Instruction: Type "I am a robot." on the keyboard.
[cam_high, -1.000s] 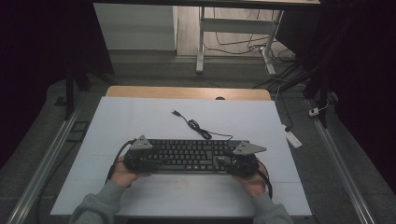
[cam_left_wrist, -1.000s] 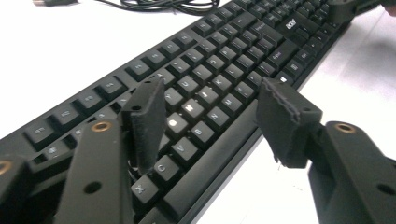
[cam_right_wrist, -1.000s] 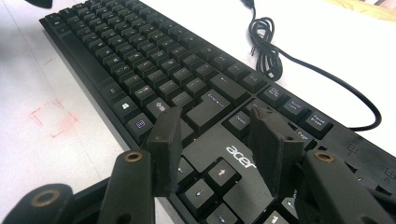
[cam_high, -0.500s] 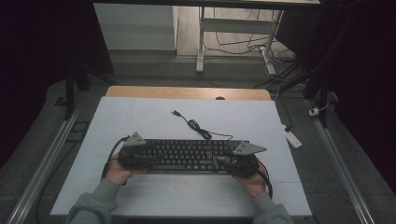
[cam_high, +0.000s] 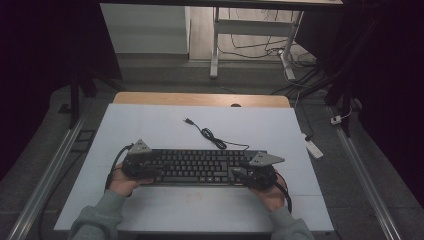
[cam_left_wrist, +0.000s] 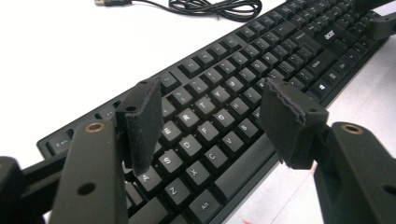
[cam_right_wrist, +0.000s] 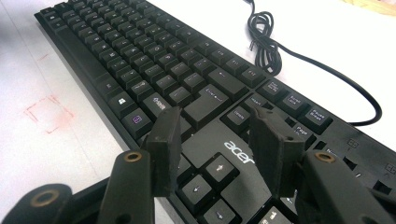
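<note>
A black keyboard (cam_high: 200, 167) lies flat on the white table top, its cable (cam_high: 212, 137) coiled behind it and ending in a USB plug (cam_high: 187, 120). My left gripper (cam_high: 151, 172) hovers over the keyboard's left end. In the left gripper view the keyboard's (cam_left_wrist: 224, 93) letter keys lie under the left gripper (cam_left_wrist: 210, 88), whose jaws have just closed a little but stand apart with nothing pinched. My right gripper (cam_high: 238, 174) sits over the right end. In the right gripper view the right gripper (cam_right_wrist: 215, 115) is open above the arrow keys of the keyboard (cam_right_wrist: 140, 60).
The white mat (cam_high: 150, 125) covers a wooden table (cam_high: 200, 99). Faint red marks (cam_right_wrist: 46, 112) show on the mat in front of the keyboard. A white power strip (cam_high: 314, 148) lies on the floor to the right, and a metal rail (cam_high: 55, 165) runs along the left.
My left gripper has shifted slightly to the left along the keyboard's end. The right gripper and the keyboard have stayed where they were.
</note>
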